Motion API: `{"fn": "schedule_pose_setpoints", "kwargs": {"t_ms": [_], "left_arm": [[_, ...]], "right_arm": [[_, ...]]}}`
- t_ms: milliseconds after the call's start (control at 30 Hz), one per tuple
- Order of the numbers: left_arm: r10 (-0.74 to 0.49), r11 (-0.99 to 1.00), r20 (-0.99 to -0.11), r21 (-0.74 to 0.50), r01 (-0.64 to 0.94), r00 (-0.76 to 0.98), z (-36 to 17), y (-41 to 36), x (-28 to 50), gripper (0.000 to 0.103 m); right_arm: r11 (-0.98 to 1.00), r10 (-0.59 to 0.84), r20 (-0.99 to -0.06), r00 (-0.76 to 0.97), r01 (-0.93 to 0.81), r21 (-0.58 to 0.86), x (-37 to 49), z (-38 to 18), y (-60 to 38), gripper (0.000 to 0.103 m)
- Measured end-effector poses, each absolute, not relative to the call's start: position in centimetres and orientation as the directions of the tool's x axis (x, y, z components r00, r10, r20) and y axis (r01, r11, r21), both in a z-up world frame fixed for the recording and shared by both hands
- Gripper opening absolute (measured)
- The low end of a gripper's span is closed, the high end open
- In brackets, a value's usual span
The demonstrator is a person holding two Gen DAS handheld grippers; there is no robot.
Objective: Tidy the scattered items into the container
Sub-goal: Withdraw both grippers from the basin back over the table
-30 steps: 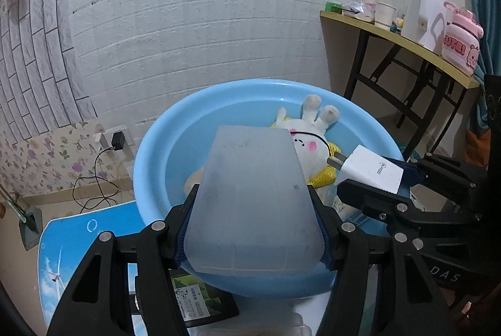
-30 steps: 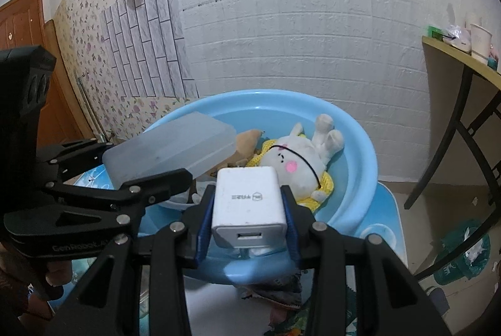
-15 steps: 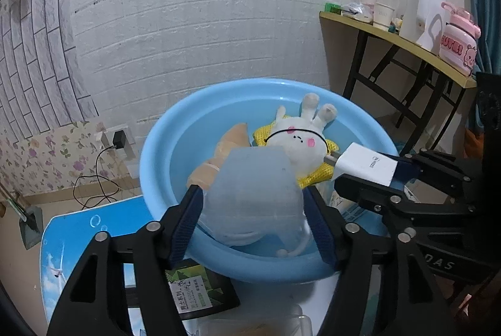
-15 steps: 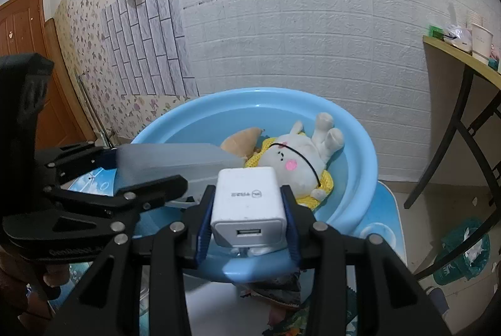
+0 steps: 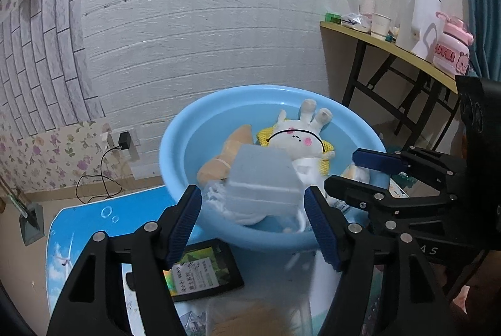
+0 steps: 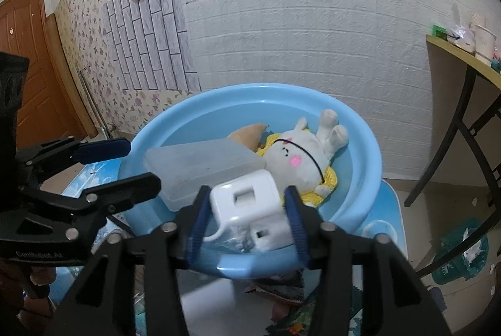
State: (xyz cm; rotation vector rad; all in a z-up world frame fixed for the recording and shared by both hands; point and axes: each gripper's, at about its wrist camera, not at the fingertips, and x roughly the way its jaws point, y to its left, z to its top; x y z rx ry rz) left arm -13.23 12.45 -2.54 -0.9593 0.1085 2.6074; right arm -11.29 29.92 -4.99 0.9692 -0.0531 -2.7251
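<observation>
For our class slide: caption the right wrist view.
Right gripper opening, white charger dropping into blue basin beside plush rabbit.

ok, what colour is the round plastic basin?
Light blue. The round plastic basin shows best in the right wrist view.

Box [image 5: 261,176] in basin [image 5: 175,141] (beside toy [image 5: 297,141])

Left gripper [image 5: 252,210] stands parted and pitched downward; right gripper [image 6: 245,215], beside it, is spreading wider.
</observation>
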Motion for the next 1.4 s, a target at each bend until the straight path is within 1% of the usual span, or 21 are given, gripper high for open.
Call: {"fn": "schedule_pose_setpoints", "kwargs": {"t_ms": [200, 467, 500, 567, 767, 900, 1000, 1067, 1133, 1400], "left_arm": [[0.289, -0.943, -0.631, -0.059, -0.327, -0.72, -2.2, 10.9, -11.9, 0.068], [0.252, -0.96, -0.644, -0.069, -0.273, -0.723, -2.9, 8.5, -9.3, 0.068], [0.246, -0.962, -0.648, -0.071, -0.265, -0.721, -3.2, 8.1, -8.9, 0.07], [0.232, -0.967, -0.656, -0.072, -0.246, -0.718, -3.6, 7.4, -8.1, 0.079], [0.201, -0.974, -0.687, -0.062, -0.219, -0.699, -5.0, 6.6, -6.4, 0.089], [0.202, -0.973, -0.712, -0.069, -0.22, -0.673, -6.0, 6.3, -5.5, 0.092], [0.205, -0.972, -0.725, -0.07, -0.226, -0.657, -6.7, 6.3, -5.0, 0.093], [0.207, -0.971, -0.735, -0.07, -0.231, -0.646, -7.2, 6.4, -4.8, 0.093], [0.21, -0.969, -0.745, -0.072, -0.238, -0.633, -7.6, 6.7, -4.7, 0.093], [0.211, -0.961, -0.772, -0.051, -0.273, -0.6, -9.0, 8.4, -4.7, 0.093]], "right_arm": [[-0.971, -0.234, -0.613, -0.755, 0.216, 0.104, -10.2, -4.7, 29.7, 0.055], [-0.98, -0.2, -0.593, -0.78, 0.172, 0.105, -7.4, -3.8, 30.8, 0.055], [-0.981, -0.195, -0.593, -0.781, 0.164, 0.106, -7.1, -3.7, 31.0, 0.055], [-0.983, -0.183, -0.594, -0.783, 0.143, 0.115, -6.2, -3.8, 31.5, 0.055], [-0.987, -0.159, -0.62, -0.768, 0.104, 0.124, -4.6, -4.7, 32.5, 0.055], [-0.99, -0.141, -0.65, -0.746, 0.087, 0.114, -3.5, -5.8, 32.5, 0.055], [-0.991, -0.134, -0.668, -0.732, 0.078, 0.113, -2.9, -6.6, 32.8, 0.061], [-0.991, -0.125, -0.676, -0.727, 0.066, 0.113, -2.5, -7.1, 33.1, 0.069], [-0.992, -0.116, -0.686, -0.719, 0.051, 0.115, -2.2, -7.6, 33.5, 0.071], [-0.99, -0.109, -0.719, -0.686, 0.012, 0.139, -2.4, -9.2, 34.4, 0.071]]}}
